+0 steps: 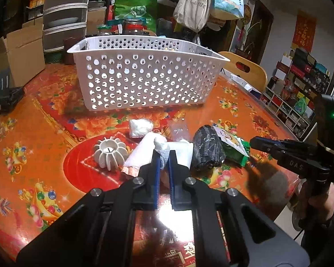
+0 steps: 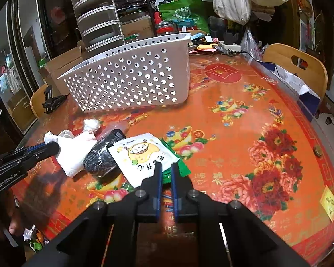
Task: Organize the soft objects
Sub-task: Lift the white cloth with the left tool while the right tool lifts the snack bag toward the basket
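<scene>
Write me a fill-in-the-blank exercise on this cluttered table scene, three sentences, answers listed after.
1. The left gripper is shut on a crumpled ______ tissue wad.
2. The right gripper pinches the edge of a white snack packet printed with a ______ cartoon figure.
3. Behind the soft items stands a white plastic basket whose walls are full of round ______.

Missing words: white; yellow; holes

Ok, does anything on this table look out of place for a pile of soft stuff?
One thing: the white ribbed candle holder beside the white cloth looks rigid, not soft. The white basket sits upright, nothing spilled. Left gripper pinches the cloth; right gripper pinches the green packet.
</scene>
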`<state>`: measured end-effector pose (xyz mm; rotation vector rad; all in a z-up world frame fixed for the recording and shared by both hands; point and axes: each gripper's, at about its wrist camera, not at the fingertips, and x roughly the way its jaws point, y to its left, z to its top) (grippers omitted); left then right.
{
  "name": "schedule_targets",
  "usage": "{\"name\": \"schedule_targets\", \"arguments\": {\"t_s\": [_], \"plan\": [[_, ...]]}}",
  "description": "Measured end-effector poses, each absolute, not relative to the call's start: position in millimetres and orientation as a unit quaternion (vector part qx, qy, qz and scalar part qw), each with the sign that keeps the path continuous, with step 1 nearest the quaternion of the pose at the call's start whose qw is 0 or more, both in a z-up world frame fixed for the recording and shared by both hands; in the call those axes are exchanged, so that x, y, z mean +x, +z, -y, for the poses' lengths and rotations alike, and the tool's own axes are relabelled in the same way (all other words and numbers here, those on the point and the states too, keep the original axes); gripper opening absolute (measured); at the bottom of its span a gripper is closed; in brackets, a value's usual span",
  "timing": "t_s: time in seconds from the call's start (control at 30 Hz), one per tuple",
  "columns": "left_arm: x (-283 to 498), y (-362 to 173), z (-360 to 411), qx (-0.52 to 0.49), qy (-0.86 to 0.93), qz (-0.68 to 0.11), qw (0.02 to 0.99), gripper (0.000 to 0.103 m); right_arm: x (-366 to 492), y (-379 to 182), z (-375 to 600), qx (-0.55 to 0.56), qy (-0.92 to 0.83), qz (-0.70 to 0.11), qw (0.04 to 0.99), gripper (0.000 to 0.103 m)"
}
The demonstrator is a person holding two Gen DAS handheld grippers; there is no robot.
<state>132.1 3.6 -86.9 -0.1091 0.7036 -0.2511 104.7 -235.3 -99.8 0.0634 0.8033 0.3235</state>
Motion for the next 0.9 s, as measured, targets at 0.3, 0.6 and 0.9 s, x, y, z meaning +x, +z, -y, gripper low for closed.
{"name": "schedule_targets", "arguments": {"t_s": [0.3,0.6,0.9], "plan": [[131,-87,-9,-0.059,-0.119,-0.344,0.93,0.006,109,-94,215,0.025,0.193,-0.385,0.902,0.051],[133,-91,-8,-0.061,-0.122,-0.349,0.927,0.006,115,-104,187,-0.069,0.181,-0.387,0.901,0.069],[136,-93,-10,-0.064,-0.122,-0.351,0.926,0.006,124,-108,180,-0.094,0.181,-0.384,0.901,0.031]]}}
